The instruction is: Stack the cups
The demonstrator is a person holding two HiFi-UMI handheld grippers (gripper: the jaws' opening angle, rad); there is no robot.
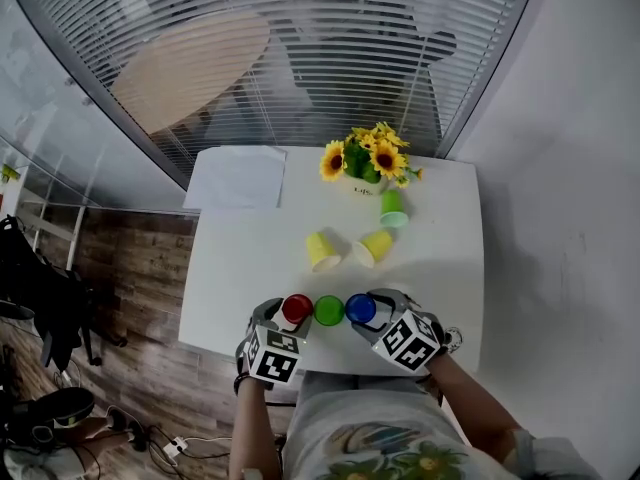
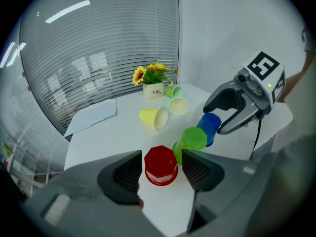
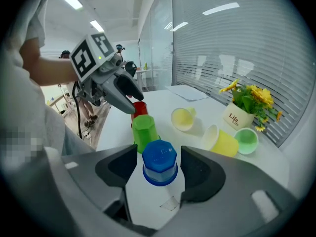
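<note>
Three cups stand upside down in a row near the table's front edge: red [image 1: 297, 309], green [image 1: 329, 310] and blue [image 1: 361, 309]. My left gripper [image 1: 289, 315] straddles the red cup [image 2: 160, 166]; its pads stand a little off the cup's sides, so it is open. The blue cup [image 3: 159, 163] sits between the jaws of my right gripper [image 1: 368, 313], with a narrow gap on each side, so that gripper is open too. The green cup [image 2: 192, 139] stands untouched between them. Two yellow cups [image 1: 322, 251] [image 1: 375, 247] and a pale green cup [image 1: 393, 209] lie on their sides farther back.
A white pot of sunflowers [image 1: 365, 158] stands at the table's far edge, just behind the pale green cup. A white sheet of paper [image 1: 237, 177] lies at the far left corner. The white table [image 1: 250, 258] ends right at my body; a wall runs along its right side.
</note>
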